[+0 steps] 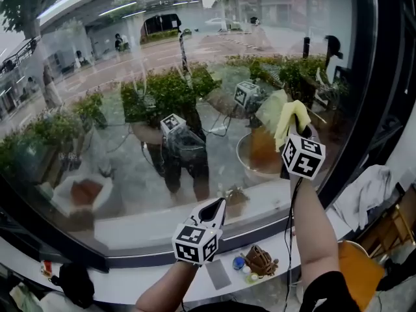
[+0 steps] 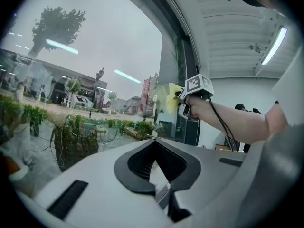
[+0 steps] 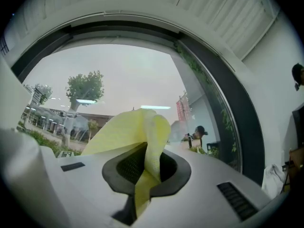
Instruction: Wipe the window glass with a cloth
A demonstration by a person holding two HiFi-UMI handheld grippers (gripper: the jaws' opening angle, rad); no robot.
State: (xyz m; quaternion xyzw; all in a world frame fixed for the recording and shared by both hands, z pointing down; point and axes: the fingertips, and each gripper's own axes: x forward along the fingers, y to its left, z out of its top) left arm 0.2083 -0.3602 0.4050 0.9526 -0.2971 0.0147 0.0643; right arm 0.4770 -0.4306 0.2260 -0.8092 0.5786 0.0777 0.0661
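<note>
**Head view.** The window glass (image 1: 130, 77) fills most of the field, and its dark frame (image 1: 364, 109) runs down the right side. The right gripper (image 1: 294, 132) is raised to the right part of the pane. A yellow cloth (image 1: 290, 117) stands up from its fingers and lies against the glass or just in front of it; contact cannot be told. The gripper's marker cube (image 1: 303, 156) sits directly below the cloth. The left gripper (image 1: 213, 212) is held lower and nearer the middle, over the bottom edge of the pane and well apart from the cloth. Reflections of both marker cubes show in the glass. On the white sill (image 1: 123, 279) below the frame lie a grey card (image 1: 218, 273), two small blue caps (image 1: 239, 263) and a brown woven ball (image 1: 260, 260), near one another. A white rag (image 1: 370, 194) hangs at the far right.

**Left gripper view.** The fingers are pressed together along a narrow seam with nothing between them. The right gripper and the cloth appear beyond, beside the window frame.

**Right gripper view.** The fingers pinch the cloth: a narrow strip runs down between them, and the rest fans up and to the left above them. The pane lies straight ahead.
</note>
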